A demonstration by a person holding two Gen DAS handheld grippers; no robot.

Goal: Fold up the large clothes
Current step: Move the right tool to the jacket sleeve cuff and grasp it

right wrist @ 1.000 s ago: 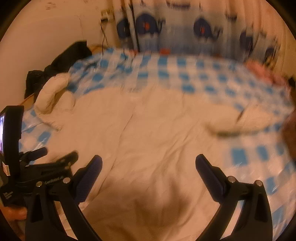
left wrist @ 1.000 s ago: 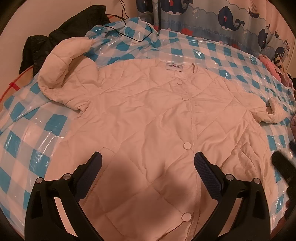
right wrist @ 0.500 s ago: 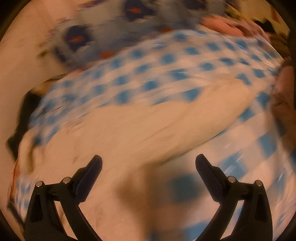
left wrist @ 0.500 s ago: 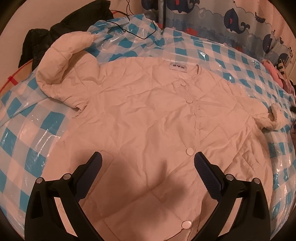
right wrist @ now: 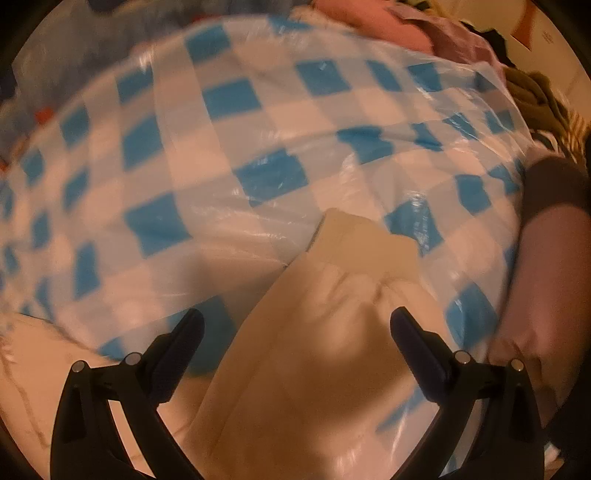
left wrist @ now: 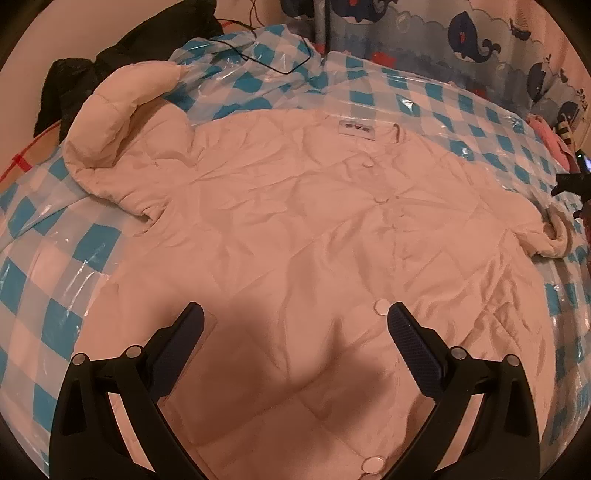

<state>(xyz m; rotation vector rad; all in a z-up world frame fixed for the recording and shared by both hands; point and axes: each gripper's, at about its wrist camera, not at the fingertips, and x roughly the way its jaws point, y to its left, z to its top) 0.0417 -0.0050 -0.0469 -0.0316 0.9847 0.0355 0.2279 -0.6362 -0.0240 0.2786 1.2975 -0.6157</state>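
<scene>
A cream quilted jacket (left wrist: 295, 229) lies front-up and buttoned on a blue-and-white checked plastic sheet (left wrist: 48, 236). Its left sleeve (left wrist: 110, 125) curls upward at the far left. Its right sleeve ends in a cuff (left wrist: 557, 236) at the right edge. My left gripper (left wrist: 295, 325) hovers open above the lower front of the jacket, holding nothing. In the right wrist view the right sleeve (right wrist: 332, 314) runs up between the fingers of my open right gripper (right wrist: 297, 328), with its cuff (right wrist: 365, 240) just beyond. The right gripper shows as a dark shape (left wrist: 572, 184) near that cuff.
A black garment (left wrist: 122, 51) and a black cable (left wrist: 273, 55) lie at the far left back. A whale-print curtain (left wrist: 461, 33) hangs behind. Pink and dark clothes (right wrist: 424, 29) are piled at the far right. A person's forearm (right wrist: 546, 266) is at the right edge.
My right gripper has swung right, from over the jacket body to over the right sleeve and cuff. My left gripper has shifted slightly, staying open over the jacket front.
</scene>
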